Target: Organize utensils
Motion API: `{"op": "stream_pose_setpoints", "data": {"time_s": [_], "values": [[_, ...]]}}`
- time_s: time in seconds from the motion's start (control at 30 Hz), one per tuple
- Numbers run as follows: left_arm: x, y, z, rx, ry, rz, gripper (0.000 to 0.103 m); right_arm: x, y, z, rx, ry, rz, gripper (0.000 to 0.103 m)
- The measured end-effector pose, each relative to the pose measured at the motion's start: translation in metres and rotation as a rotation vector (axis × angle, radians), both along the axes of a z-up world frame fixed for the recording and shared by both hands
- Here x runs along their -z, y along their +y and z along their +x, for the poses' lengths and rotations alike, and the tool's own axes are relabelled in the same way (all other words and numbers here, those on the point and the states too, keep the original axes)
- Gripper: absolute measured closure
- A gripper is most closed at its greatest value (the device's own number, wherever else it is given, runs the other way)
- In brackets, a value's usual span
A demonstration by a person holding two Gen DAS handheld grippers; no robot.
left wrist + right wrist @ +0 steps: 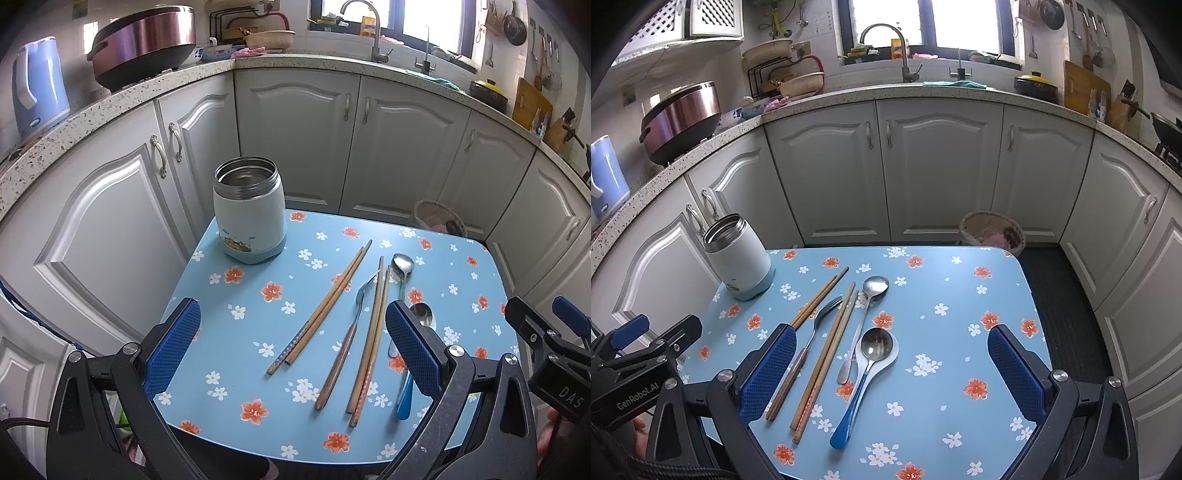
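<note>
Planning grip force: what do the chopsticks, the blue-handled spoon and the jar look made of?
Chopsticks: likely bamboo or wood, matte tan grain. Blue-handled spoon: mirror-bright steel bowl, glossy handle, probably plastic. Jar: shiny ribbed steel mouth, smooth white coated shell.

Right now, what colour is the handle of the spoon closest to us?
Blue. The spoon's handle shows best in the right wrist view.

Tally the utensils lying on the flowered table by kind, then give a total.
Chopsticks: 4
Spoons: 2, one all metal, one with a blue handle
Forks: 1
Total: 7 utensils, all lying on the table; none in the open steel jar.
</note>
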State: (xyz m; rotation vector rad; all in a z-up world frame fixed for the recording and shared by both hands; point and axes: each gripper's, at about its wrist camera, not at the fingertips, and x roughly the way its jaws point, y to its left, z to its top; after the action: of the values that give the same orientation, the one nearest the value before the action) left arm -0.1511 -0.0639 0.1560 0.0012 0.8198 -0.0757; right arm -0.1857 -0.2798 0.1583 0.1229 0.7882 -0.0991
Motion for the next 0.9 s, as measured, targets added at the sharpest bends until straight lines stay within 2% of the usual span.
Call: {"op": "stream_pose_setpoints", "data": {"time_s": [0.27,0.4,0.9], "values": [[0.001,0.000,-0.001,0.003,0.002,0.005,0.002,0.002,0.000,0.001,-0.001,0.006,-0.010,0.000],[0.003,0.001,0.001,0.000,0.012,0.000,0.002,0.003,-0.003,0.003,0.002,0.054,-0.020,0.000],[0.015,0.001,0.007,0.018,0.043,-0.005,0.002,0.013,-0.003,0.008,0.000,0.078,-0.013,0.000]]}}
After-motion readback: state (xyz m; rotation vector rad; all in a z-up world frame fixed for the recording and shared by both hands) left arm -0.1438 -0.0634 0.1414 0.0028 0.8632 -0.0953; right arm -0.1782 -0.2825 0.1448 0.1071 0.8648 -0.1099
